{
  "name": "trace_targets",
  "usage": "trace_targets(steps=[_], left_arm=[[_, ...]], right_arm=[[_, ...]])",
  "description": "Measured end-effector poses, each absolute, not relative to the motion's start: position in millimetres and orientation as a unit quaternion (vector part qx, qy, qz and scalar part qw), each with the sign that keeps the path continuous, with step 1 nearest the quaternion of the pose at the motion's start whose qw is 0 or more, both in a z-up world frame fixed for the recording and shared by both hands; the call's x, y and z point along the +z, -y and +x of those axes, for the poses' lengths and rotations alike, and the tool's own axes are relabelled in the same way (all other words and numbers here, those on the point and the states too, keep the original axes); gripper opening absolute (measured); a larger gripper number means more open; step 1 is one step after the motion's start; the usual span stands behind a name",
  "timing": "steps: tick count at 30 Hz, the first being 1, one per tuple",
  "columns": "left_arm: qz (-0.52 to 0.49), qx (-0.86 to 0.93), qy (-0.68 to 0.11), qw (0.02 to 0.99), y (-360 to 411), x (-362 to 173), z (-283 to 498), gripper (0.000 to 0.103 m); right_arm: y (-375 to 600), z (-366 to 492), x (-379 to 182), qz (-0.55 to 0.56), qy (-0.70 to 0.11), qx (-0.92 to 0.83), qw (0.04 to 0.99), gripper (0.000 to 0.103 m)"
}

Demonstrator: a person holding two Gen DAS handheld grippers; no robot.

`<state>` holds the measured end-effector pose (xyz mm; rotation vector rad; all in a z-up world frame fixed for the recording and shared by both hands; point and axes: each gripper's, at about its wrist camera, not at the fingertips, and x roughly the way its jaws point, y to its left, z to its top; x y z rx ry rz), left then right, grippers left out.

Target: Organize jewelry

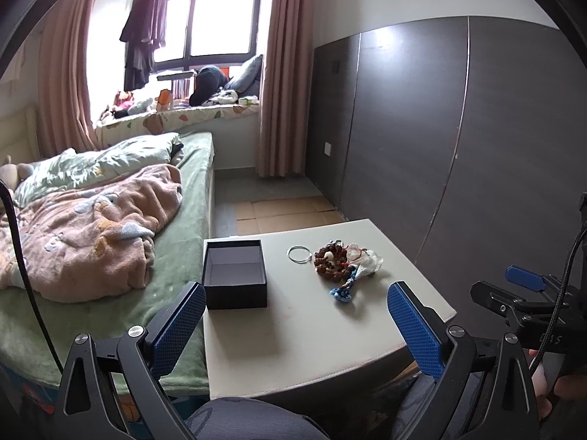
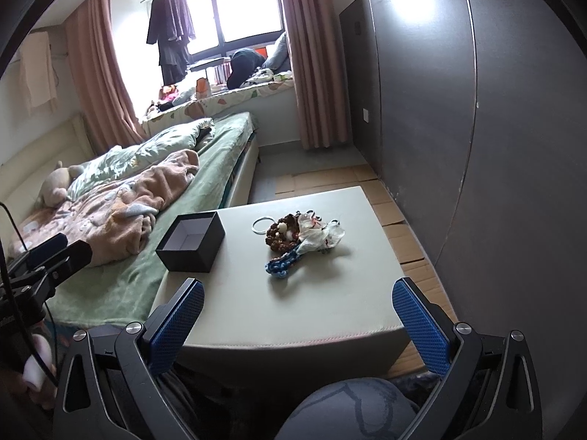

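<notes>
An open black box (image 1: 234,275) (image 2: 191,241) with a pale lining stands empty at the left edge of a cream stool top (image 1: 304,333) (image 2: 279,304). To its right lie a silver bangle (image 1: 299,255) (image 2: 262,224), a brown bead bracelet (image 1: 330,261) (image 2: 280,234), a white crumpled pouch (image 1: 367,262) (image 2: 319,236) and a blue beaded strand (image 1: 343,289) (image 2: 281,266). My left gripper (image 1: 297,315) hangs open near the stool's front edge, nothing between its fingers. My right gripper (image 2: 299,315) is also open and empty, short of the jewelry.
A bed (image 1: 110,220) (image 2: 146,190) with a green sheet and pink blanket butts against the stool's left side. A dark wardrobe wall (image 1: 458,128) (image 2: 477,110) runs along the right. Cardboard (image 1: 286,212) covers the floor behind the stool. A person's knee (image 2: 352,407) shows below.
</notes>
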<state>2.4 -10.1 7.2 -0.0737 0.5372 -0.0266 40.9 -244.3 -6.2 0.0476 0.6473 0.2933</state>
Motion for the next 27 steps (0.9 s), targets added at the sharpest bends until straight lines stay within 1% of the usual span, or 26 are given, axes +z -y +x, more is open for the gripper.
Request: trace_targets(steps=[15,20,27], left_arm=[[-0.037,-0.021,-0.277,0.96,11.0,8.7,12.1,0.099],[-0.031,-0.028,-0.291,0.956,14.3,5.2,30.0,0.099],[-0.032,-0.052,-0.315,0.947,16.2,3.7,69.3,0.099]], right_arm=[[245.2,47.5,-0.8,0.03,-0.323,0.148,0.934,0.103],[249.8,59.4,-0.6,0.035,-0.321,0.154,0.934,0.103],[263.8,99.9,-7.1,0.055,-0.338,0.157,0.927,0.103]])
